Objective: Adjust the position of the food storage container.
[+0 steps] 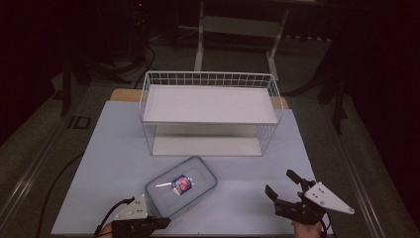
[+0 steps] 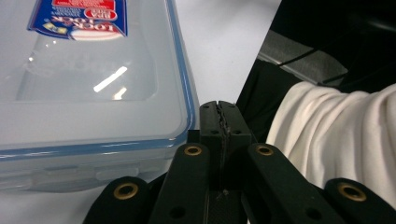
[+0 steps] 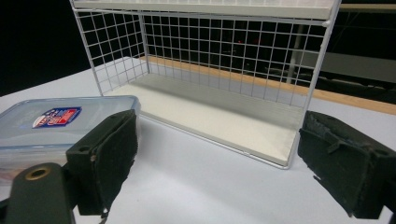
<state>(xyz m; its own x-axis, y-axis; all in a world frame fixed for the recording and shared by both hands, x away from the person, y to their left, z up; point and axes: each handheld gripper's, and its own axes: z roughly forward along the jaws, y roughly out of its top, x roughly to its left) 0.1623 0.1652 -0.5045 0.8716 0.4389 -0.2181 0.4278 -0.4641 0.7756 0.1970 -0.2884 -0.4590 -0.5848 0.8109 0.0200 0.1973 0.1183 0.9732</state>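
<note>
A clear rectangular plastic food container with a blue-rimmed snap lid and a red-and-blue label (image 1: 181, 187) lies flat on the near middle of the pale blue counter (image 1: 109, 163), turned at a slant, just in front of the white wire two-tier shelf rack (image 1: 210, 112). That leaves its near corner towards the left tongs (image 2: 219, 114), whose jaws are pressed together on nothing, just right of that corner and beside the lid's edge, likely about to nudge or lever a latch. The right tongs (image 1: 281, 184) hover at the near right, well apart from the container, jaws spread wide, probably ready to steady or take the box.
</note>
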